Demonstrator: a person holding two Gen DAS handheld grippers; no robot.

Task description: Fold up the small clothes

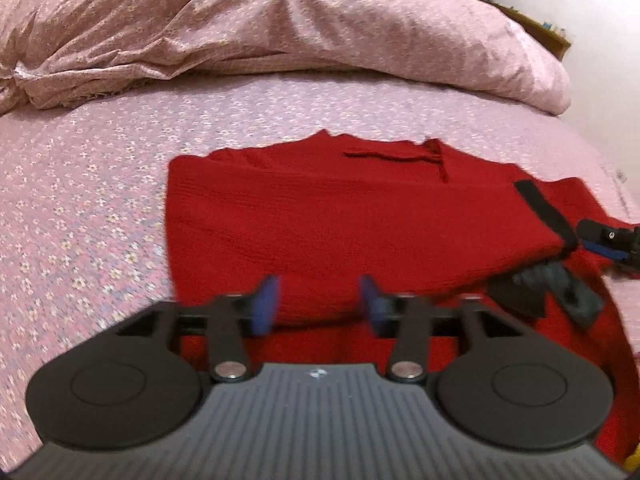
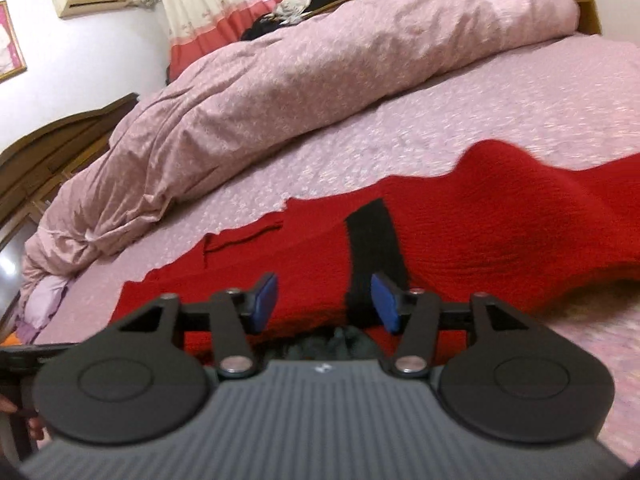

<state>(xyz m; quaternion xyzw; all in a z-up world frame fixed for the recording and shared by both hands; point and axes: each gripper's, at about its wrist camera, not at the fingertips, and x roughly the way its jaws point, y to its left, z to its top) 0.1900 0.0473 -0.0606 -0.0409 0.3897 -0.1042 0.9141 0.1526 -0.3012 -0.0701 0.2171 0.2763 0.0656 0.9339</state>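
Claws: our left claw (image 1: 320,304) and right claw (image 2: 325,302) gape, gripping nothing | red garment (image 1: 360,232) lies folded on bed (image 1: 100,200) | we should retreat level, avoiding snagging the fold.

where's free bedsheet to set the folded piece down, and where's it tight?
Free: the floral bedsheet left of the red garment, and the strip between the garment's far edge and the bunched duvet. Tight: the garment's near right end, where the black strap, dark fabric and right gripper crowd together.
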